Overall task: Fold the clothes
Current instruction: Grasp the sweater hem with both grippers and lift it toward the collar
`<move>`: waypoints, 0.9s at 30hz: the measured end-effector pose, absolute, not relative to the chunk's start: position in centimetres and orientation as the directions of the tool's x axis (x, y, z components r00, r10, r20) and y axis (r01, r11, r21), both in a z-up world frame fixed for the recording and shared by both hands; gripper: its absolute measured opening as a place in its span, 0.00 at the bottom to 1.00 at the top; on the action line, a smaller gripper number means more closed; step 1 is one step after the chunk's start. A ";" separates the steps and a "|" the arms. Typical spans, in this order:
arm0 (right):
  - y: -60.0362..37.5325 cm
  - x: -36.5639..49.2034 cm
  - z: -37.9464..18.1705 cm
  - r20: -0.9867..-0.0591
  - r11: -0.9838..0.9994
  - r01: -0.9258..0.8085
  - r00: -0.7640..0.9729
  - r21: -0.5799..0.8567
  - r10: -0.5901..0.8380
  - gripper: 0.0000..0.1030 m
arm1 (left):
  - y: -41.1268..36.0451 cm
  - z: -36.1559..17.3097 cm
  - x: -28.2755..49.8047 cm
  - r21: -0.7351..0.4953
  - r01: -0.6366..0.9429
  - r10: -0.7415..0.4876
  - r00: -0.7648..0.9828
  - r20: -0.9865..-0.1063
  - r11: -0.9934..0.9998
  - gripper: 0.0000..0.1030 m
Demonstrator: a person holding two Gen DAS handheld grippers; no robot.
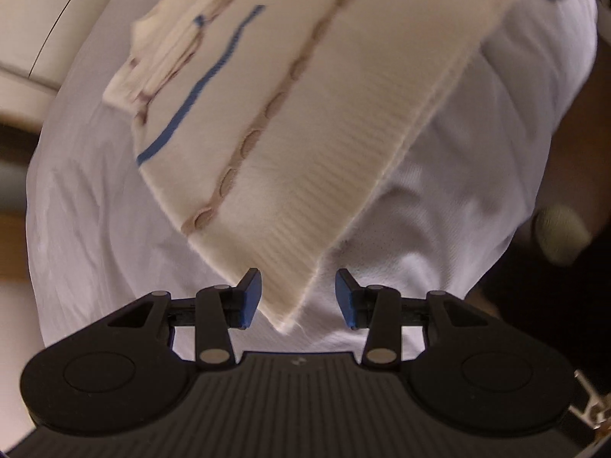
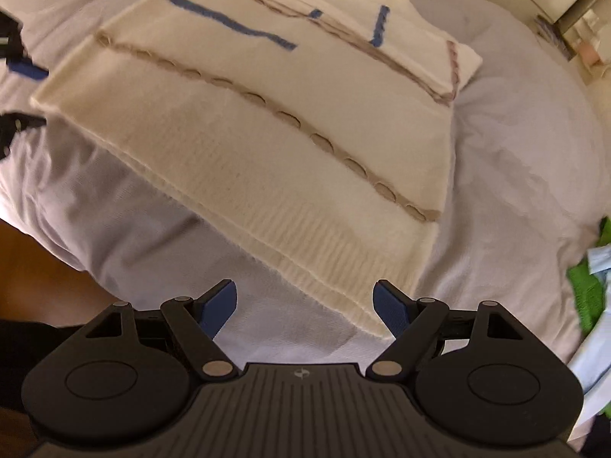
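sweater folded on the bed, both tools wide apart

sweater (image 2: pixel 244 122) lies flat on the white bed sheet (image 2: pixel 515 175), a cream knit with a tan chain-like stripe (image 2: pixel 290 120) running across it and short blue lines (image 2: pixel 229 24) nearer the far end. its sleeves look folded in over the body at the far end, where the layers stack up; the picture is blurred there, so i cannot tell the exact fold. the ribbed hem (image 2: pixel 328 252) faces my tools.

my left tool (image 1: pixel 298 297) hangs just over the near corner of the hem (image 1: pixel 290 320), its blue-padded fingers (image 1: pixel 250 297) spread wide on either side of that corner, gripping nothing that i can see. the cloth sits between the pads without either pad pressing it.

my right tool (image 2: pixel 305 307) is at the other hem corner, fingers (image 2: pixel 219 309) also spread wide. the right-side pad sits at the edge of the knit; whether it touches, i cannot tell. nothing is held.

in the right wrist view, the left tool shows as a dark shape with a blue pad at the far left edge. a green cloth (image 2: pixel 584 290) and a pale blue cloth (image 2: pixel 595 358) lie bunched at the right edge of the bed, well apart from the sweater.
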State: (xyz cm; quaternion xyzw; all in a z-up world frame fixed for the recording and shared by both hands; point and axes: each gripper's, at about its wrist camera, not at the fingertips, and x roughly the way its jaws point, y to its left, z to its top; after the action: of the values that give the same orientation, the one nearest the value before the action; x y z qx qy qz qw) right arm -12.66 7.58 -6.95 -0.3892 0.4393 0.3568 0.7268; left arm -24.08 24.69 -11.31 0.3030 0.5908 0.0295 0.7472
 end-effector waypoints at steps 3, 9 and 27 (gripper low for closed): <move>7.6 -12.5 -7.8 -0.911 0.453 -0.845 0.384 -0.283 0.148 0.79 | 24.4 -12.7 -24.6 0.506 0.376 0.406 0.316 -0.858 0.776 0.38; 6.9 -12.9 -9.4 -0.893 0.379 -0.847 0.438 -0.373 0.100 0.82 | 23.6 -14.8 -25.9 0.585 0.407 0.459 0.369 -0.808 0.702 0.41; 1.3 -15.0 -17.8 -0.604 -0.074 -0.609 0.751 -0.790 0.266 0.71 | 22.8 -19.1 -27.6 0.815 0.383 0.614 0.537 -0.579 0.434 0.31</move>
State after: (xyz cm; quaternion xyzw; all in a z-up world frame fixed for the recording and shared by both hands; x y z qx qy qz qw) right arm -15.03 1.30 -17.83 -0.6555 0.1308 0.3274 0.6679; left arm -27.61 22.75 -19.13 0.5257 0.4742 0.0822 0.7015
